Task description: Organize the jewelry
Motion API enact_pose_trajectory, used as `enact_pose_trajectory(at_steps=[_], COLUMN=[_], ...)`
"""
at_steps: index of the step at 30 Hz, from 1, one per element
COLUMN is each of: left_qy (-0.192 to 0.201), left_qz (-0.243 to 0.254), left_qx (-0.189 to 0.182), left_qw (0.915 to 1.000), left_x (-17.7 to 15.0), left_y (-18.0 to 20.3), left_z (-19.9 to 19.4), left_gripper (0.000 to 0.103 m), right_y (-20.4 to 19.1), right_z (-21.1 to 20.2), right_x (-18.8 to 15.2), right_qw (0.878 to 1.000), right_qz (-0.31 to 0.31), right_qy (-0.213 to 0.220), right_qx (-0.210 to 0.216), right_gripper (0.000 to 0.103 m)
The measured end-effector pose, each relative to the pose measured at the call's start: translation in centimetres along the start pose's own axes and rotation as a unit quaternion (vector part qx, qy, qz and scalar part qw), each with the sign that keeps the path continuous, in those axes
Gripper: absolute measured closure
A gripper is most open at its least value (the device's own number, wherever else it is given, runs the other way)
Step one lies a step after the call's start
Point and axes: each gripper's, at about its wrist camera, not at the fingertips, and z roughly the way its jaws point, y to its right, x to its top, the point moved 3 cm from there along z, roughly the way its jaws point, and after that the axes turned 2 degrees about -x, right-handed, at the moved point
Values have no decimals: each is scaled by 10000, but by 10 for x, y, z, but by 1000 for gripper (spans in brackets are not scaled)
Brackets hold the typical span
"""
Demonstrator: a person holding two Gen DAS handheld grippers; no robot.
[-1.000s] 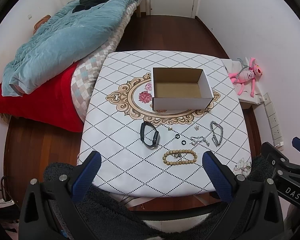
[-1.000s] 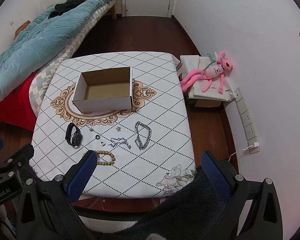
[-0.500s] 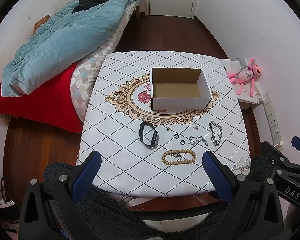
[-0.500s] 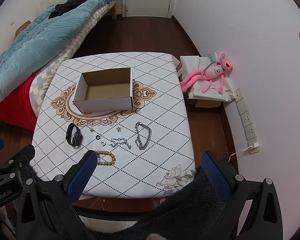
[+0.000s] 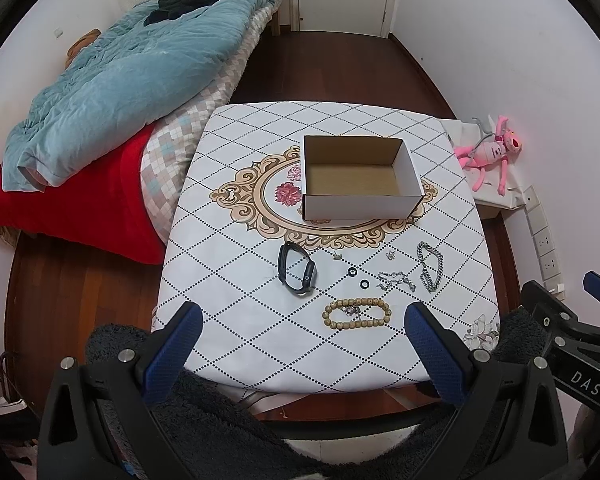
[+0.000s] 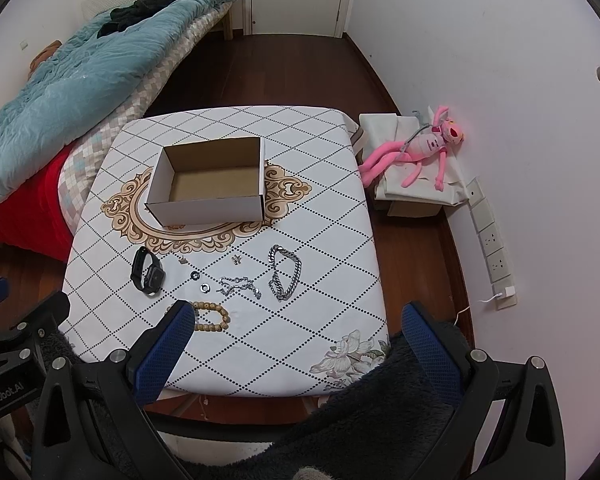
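Observation:
An open, empty white cardboard box [image 5: 360, 178] [image 6: 210, 182] stands on the patterned table [image 5: 240, 320] [image 6: 320, 320]. In front of it lie a black smartwatch [image 5: 297, 273] [image 6: 147, 270], a wooden bead bracelet [image 5: 357, 313] [image 6: 211, 316], a thick silver chain [image 5: 431, 266] [image 6: 285, 272], a thin silver chain [image 5: 396, 280] [image 6: 240, 286], two small black rings [image 5: 358, 277] [image 6: 200, 282] and tiny earrings [image 5: 337, 256] [image 6: 236, 258]. My left gripper [image 5: 300, 344] and right gripper [image 6: 296, 340] hover open over the table's near edge, holding nothing.
A bed with a teal duvet [image 5: 120, 64] and red blanket [image 5: 68, 208] borders the table's left side. On the right, a pink plush toy [image 6: 420, 152] lies on a low box by the wall with sockets [image 6: 492, 240]. Dark wooden floor [image 5: 332, 64] stretches behind.
Both views have crept very slightly; the table's contents sit almost where they were. Nothing was gripped or released.

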Motion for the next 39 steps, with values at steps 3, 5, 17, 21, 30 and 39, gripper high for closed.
enact_pose_trajectory(at_steps=[3,5,17,21,30,39], left_qy=[-1,1,14,14,29,58], left_qz=[3,9,9,5,34,-46], left_qx=[-5,3,-33,-35,-73,441], left_qw=[10000,10000,10000,10000,10000,9990], left_x=[0,0,-1,-1,0,20], left_y=[0,0,3,3,6,-18], left_z=[0,0,-4,-4,-7,39], left_gripper=[0,0,0,0,0,0], right_y=[0,0,-1,1,8,3], right_z=[0,0,0,-4,-12,28], right_x=[0,0,-1,2,10,12], right_qw=[10000,10000,10000,10000,10000,9989], right_qz=[-2,0,15,17,45,174], right_qy=[6,-1,10,20,29,-377], right_qx=[-10,-1,-29,-36,-19,200], right_gripper=[0,0,0,0,0,0])
